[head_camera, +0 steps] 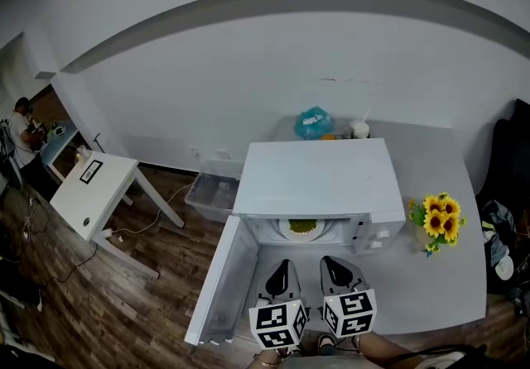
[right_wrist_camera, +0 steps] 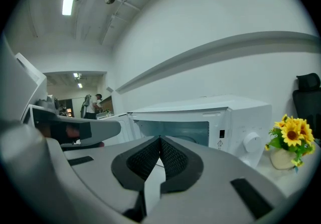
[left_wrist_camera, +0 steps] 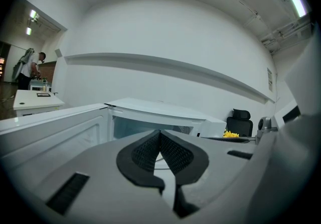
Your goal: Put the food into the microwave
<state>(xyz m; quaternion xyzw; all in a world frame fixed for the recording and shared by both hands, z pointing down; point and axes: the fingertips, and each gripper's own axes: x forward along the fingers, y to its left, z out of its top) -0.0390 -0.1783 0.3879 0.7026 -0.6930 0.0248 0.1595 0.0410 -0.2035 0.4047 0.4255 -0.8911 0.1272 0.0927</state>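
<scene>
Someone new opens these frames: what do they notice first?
The white microwave in the middle of the grey table, with its door swung wide to the left and a plate of greenish food already inside. Next, the left gripper and right gripper side by side just in front of the opening, both with jaws closed on nothing. The sunflowers right of the microwave are the one bright spot.

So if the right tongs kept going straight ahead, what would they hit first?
Probably the plate of food inside the open microwave; the shut right tongs aim into its cavity, though depth is hard to judge.
</scene>
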